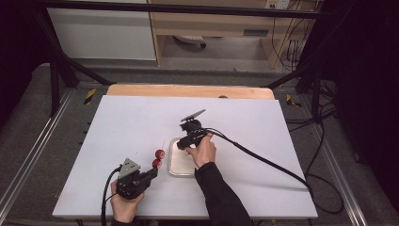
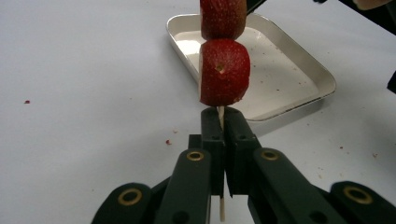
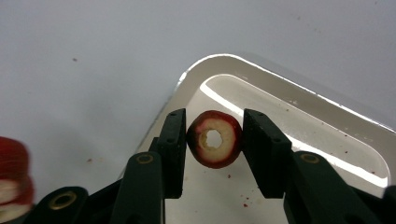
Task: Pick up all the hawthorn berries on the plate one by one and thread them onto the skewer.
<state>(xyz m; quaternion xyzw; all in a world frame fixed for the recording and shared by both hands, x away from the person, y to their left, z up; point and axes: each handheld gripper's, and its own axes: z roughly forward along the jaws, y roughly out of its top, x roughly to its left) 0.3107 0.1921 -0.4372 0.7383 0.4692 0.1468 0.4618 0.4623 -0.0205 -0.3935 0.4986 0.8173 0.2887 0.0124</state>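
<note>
Left claw [image 2: 221, 122] pinching skewer [image 2: 221, 114], held low, level; two fruit pieces [image 2: 224, 72] threaded just beyond tips. Right claw [image 3: 212, 140] tipped down over tray [image 3: 299, 116], clamped on cored slice [image 3: 214, 138].

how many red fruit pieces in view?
3. Two on the skewer in the left gripper: lower, upper. One in the right gripper over the tray.

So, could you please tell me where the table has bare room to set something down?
The white table is bare along its far edge, down its left side, and right of the tray. It is crowded mid-table: the left tongs hold the skewer beside the tray, and the right tongs grip a fruit piece over it.
</note>
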